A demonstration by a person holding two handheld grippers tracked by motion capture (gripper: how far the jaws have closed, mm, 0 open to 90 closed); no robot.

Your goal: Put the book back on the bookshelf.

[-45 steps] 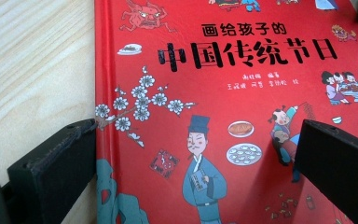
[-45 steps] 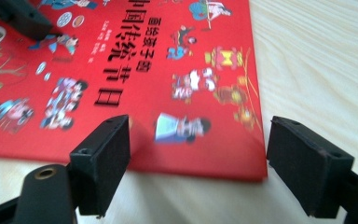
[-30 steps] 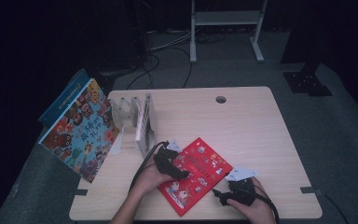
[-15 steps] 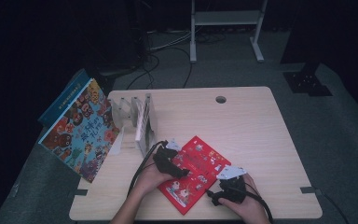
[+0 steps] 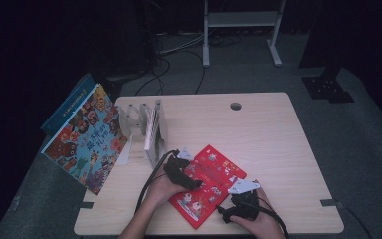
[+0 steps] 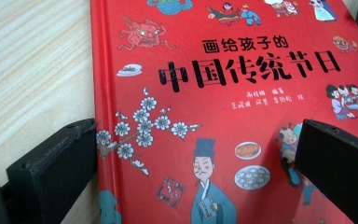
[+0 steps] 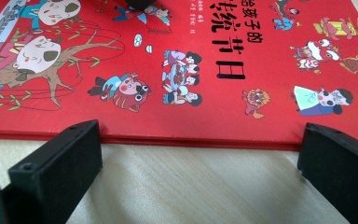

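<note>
Far left in the high view, I've got a big picture book (image 5: 87, 137) w/ a busy cartoon cover, leaning tilted off the left edge of the wooden table (image 5: 258, 134). Just right of it, on the tabletop, a clear divider rack (image 5: 137, 119) w/ one thin book (image 5: 150, 130) standing upright in a slot.

Next over, my left gripper (image 5: 186, 174) sits at the left edge of the red picture book (image 5: 208, 184), which lies flat, cover up, turned at an angle, near the front edge of the table btwn my two hands. In the left gripper view the left gripper (image 6: 196, 158) has its jaws wide apart: one jaw over bare wood just beside the spine side, the other over the cover. The red picture book (image 6: 223, 107) runs btwn them, but the pads aren't pressing it. Can't tell if the jaws touch the cover from above.

Then the right gripper (image 5: 243, 204), at the book's near-right edge, w/ my right hand (image 5: 261, 224) behind it. In the right gripper view the right gripper (image 7: 200, 154) is low over the table, facing the long edge of the red picture book (image 7: 205, 56). Jaws have just been opening and now stand wide, nothing btwn them but bare wood; book edge lies just beyond the tips, apart from them.
</note>
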